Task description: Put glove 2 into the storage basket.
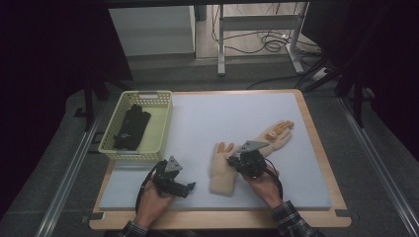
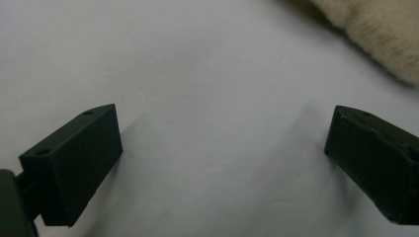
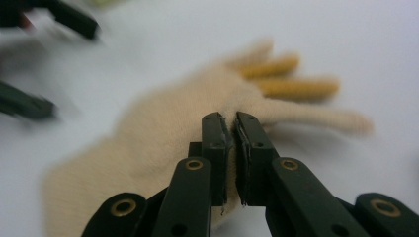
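The near cream glove (image 3: 163,148) is pinched in the closed right gripper (image 1: 236,162), so lifting toward the yellow basket (image 1: 160,131) is called for next, while the left gripper (image 2: 222,163) is held wide open and empty

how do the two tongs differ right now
The left tongs stand wide open over bare grey mat, gripping nothing. The right tongs are pinched shut on the near cream glove, which lies flat. In the high view, the left sits apart from that glove, the right on it. Both have black jaws.
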